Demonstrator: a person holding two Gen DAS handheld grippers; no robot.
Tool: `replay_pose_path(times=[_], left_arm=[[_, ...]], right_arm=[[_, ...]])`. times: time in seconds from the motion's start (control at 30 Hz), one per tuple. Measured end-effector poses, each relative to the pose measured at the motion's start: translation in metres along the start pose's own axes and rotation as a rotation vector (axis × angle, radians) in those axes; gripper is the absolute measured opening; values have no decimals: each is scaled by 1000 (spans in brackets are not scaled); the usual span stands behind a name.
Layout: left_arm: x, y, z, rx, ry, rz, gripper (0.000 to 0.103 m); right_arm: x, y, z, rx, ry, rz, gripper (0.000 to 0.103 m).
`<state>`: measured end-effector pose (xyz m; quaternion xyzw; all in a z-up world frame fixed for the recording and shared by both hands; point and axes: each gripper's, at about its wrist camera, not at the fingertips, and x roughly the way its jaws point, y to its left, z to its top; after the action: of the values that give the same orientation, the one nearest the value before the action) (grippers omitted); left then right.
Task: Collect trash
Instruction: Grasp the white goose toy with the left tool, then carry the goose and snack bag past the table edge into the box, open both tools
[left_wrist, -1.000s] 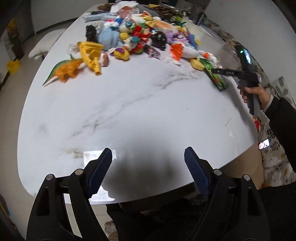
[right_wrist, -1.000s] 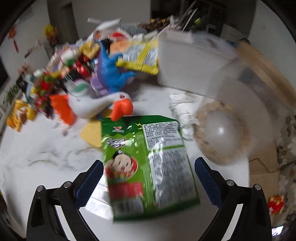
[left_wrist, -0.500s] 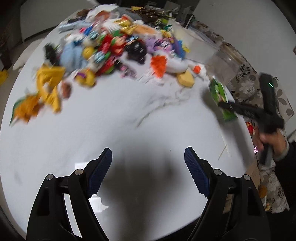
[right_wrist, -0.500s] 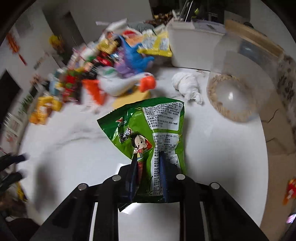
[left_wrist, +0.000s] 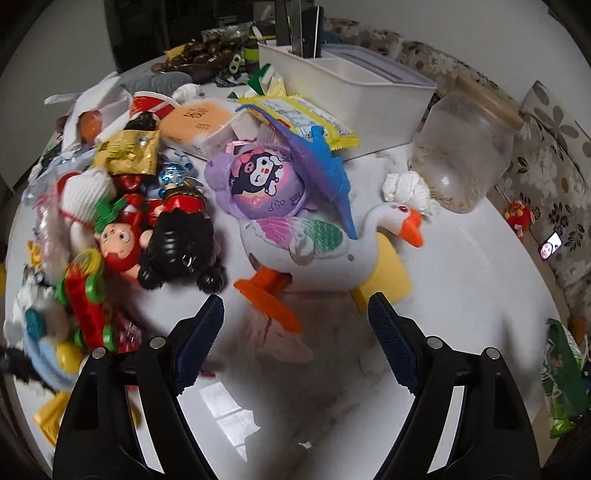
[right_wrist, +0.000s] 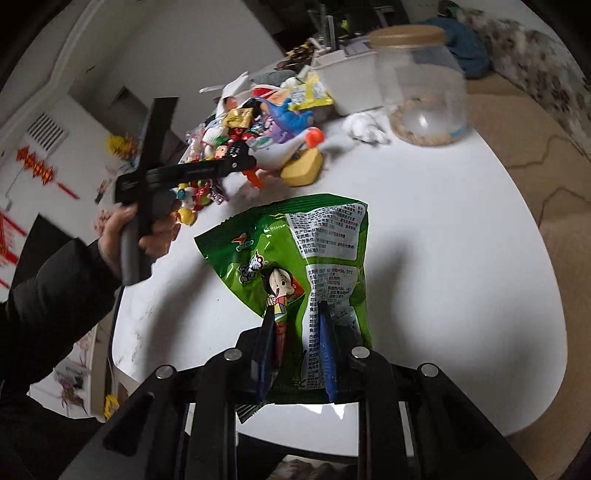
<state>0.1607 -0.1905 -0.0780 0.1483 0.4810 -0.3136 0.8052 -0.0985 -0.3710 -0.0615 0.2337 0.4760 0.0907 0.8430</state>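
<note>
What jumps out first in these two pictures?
The green snack bag, pinched at its bottom edge in the right hand-held gripper and lifted above the white table. Next, the heap of bright toys, where a white goose toy with an orange beak lies just beyond the open left hand-held gripper.

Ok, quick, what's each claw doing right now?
Left claw: open, empty.
Right claw: shut on the green snack bag.

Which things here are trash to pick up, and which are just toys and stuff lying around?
Trash for the job:
green snack bag, clamped in the right gripper
yellow wrapper
crumpled tissue

Just lying about:
goose toy
purple plush
glass jar
white bin
</note>
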Motion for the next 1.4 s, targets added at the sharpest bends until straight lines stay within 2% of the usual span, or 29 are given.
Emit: replay_pose_path(times=[0.23, 0.33, 0.47, 0.5, 0.57, 0.63, 0.7, 0.8, 0.97, 1.1, 1.23, 1.4], left_arm=[[31, 2, 6, 163, 89, 17, 79], [42, 0, 7, 252, 118, 58, 79], [56, -6, 16, 311, 170, 69, 79], [57, -5, 18, 308, 170, 59, 78], [56, -4, 22, 282, 170, 31, 47], [52, -3, 21, 260, 162, 38, 47], [41, -4, 15, 266, 130, 52, 47], [14, -1, 6, 212, 80, 19, 47], [-46, -7, -10, 151, -26, -20, 47], [-102, -24, -41, 123, -102, -59, 47], [-144, -43, -83, 110, -135, -115, 47], [-163, -58, -128, 89, -109, -147, 47]], right_arm=[[4, 1, -1, 37, -11, 17, 22], [5, 1, 1, 35, -15, 20, 22], [9, 2, 0, 36, 0, 23, 22], [10, 3, -1, 40, 1, 23, 22], [12, 3, -1, 41, 5, 26, 22], [13, 5, 0, 38, 0, 25, 22], [14, 7, 2, 32, -1, 32, 22], [14, 8, 4, 18, -4, 36, 22], [11, 11, 6, -14, -3, 48, 22], [4, 20, -2, -58, 15, 63, 22], [-10, 37, -24, -136, 73, 90, 22], [-28, 56, -62, -227, 173, 121, 22]])
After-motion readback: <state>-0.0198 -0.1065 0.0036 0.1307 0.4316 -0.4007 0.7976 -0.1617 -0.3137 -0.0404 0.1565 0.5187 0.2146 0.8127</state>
